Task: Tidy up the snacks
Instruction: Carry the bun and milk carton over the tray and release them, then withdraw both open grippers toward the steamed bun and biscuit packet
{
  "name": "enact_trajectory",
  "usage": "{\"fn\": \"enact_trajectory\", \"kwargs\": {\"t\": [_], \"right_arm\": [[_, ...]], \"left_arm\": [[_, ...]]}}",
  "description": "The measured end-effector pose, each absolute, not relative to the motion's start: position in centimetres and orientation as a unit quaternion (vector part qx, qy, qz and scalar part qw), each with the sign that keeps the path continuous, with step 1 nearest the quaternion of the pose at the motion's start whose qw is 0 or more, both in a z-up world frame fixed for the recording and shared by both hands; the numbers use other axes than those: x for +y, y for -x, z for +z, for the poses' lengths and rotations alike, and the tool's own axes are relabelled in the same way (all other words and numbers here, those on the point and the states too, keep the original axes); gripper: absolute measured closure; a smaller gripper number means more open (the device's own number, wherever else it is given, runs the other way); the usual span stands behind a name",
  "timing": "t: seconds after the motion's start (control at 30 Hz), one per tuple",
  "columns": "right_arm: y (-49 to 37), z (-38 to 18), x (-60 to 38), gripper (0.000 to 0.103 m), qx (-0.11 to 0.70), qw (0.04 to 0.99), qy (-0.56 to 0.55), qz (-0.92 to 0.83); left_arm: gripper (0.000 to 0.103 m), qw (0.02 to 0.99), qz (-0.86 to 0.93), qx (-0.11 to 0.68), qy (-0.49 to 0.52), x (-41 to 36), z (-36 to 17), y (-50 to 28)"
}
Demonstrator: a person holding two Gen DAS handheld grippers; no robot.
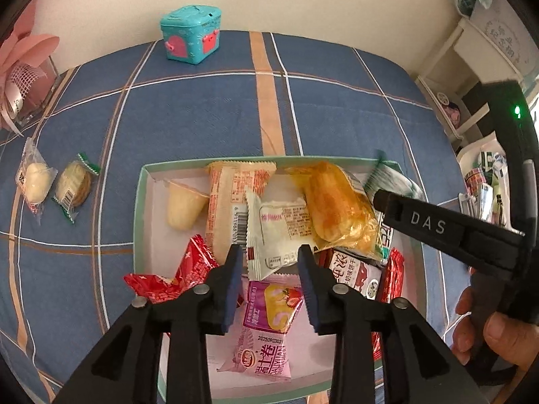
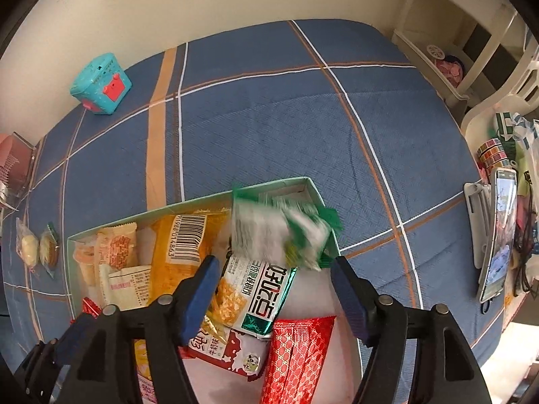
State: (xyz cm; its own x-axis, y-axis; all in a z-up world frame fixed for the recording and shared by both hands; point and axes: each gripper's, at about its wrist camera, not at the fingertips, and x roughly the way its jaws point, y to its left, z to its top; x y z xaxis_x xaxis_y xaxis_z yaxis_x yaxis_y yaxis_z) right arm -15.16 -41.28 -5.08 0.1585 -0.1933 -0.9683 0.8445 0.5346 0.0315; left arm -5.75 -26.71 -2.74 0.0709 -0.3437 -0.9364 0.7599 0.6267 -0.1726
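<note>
Steeply downward, both grippers (image 1: pixel 271 262) (image 2: pixel 276 274) over box (image 1: pixel 141 181)

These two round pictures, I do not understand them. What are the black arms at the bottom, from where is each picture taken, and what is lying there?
No robot here: a person holds a hand tool with a two-finger claw in each hand. A small wide-angle camera on each tool looks along its fingers, hence the round pictures.

One picture looks over the left claw, the other over the right claw. Both claws are open and hold nothing.

Below them a shallow box of wrapped snacks lies on a blue checked cloth. A green and white packet appears blurred over the box's corner. Two wrapped snacks lie outside the box, and a teal toy box stands farther back.
</note>
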Motion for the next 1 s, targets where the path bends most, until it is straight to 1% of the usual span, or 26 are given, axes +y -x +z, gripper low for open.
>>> {"fn": "enact_trajectory", "kwargs": {"t": [0.03, 0.07, 0.1, 0.2, 0.27, 0.33, 0.37, 0.4, 0.43, 0.47, 0.6, 0.63, 0.67, 1.0], "right_arm": [[15.1, -5.1, -41.3, 0.027, 0.531, 0.697, -0.306, -0.372], [15.2, -5.0, -41.3, 0.021, 0.531, 0.698, -0.305, -0.372], [15.1, -5.0, -41.4, 0.019, 0.531, 0.698, -0.304, -0.372], [15.0, -4.8, -41.2, 0.019, 0.529, 0.702, -0.302, -0.370], [15.0, -4.8, -41.1, 0.019, 0.528, 0.704, -0.301, -0.368], [14.9, -4.8, -41.0, 0.019, 0.529, 0.705, -0.299, -0.366], [14.8, -4.9, -41.0, 0.016, 0.530, 0.705, -0.298, -0.365], [14.7, -4.9, -40.9, 0.008, 0.531, 0.706, -0.296, -0.364], [14.4, -5.0, -41.0, 0.003, 0.531, 0.707, -0.295, -0.363], [14.4, -5.0, -40.9, 0.000, 0.529, 0.708, -0.293, -0.364], [14.2, -4.7, -40.8, 0.000, 0.524, 0.714, -0.291, -0.362], [14.2, -4.7, -40.8, 0.000, 0.524, 0.714, -0.291, -0.362], [14.2, -4.7, -40.8, 0.000, 0.524, 0.714, -0.291, -0.363], [14.1, -3.9, -40.7, 0.000, 0.518, 0.715, -0.284, -0.373]], "left_arm": [[0.059, 0.709, -0.389, 0.559, -0.183, -26.6, -2.6, 5.6], [0.056, 0.711, -0.387, 0.559, -0.178, -26.5, -2.5, 5.4], [0.055, 0.712, -0.386, 0.560, -0.175, -26.4, -2.4, 5.2], [0.047, 0.717, -0.375, 0.563, -0.166, -26.0, -2.4, 4.4], [0.038, 0.725, -0.359, 0.565, -0.162, -25.5, -2.4, 3.6], [0.033, 0.736, -0.342, 0.562, -0.159, -25.1, -2.4, 2.9], [0.030, 0.741, -0.335, 0.561, -0.157, -24.9, -2.5, 2.5], [0.028, 0.746, -0.326, 0.560, -0.154, -24.6, -2.5, 2.1], [0.023, 0.753, -0.314, 0.558, -0.148, -24.1, -2.5, 1.5], [0.019, 0.757, -0.308, 0.557, -0.145, -23.9, -2.5, 1.2], [0.014, 0.779, -0.273, 0.549, -0.133, -22.8, -2.6, -0.2], [0.007, 0.785, -0.263, 0.545, -0.131, -22.4, -2.6, -0.5], [0.004, 0.790, -0.256, 0.542, -0.129, -22.1, -2.7, -0.8], [0.004, 0.790, -0.237, 0.554, -0.112, -21.0, -3.1, -2.1]]}}
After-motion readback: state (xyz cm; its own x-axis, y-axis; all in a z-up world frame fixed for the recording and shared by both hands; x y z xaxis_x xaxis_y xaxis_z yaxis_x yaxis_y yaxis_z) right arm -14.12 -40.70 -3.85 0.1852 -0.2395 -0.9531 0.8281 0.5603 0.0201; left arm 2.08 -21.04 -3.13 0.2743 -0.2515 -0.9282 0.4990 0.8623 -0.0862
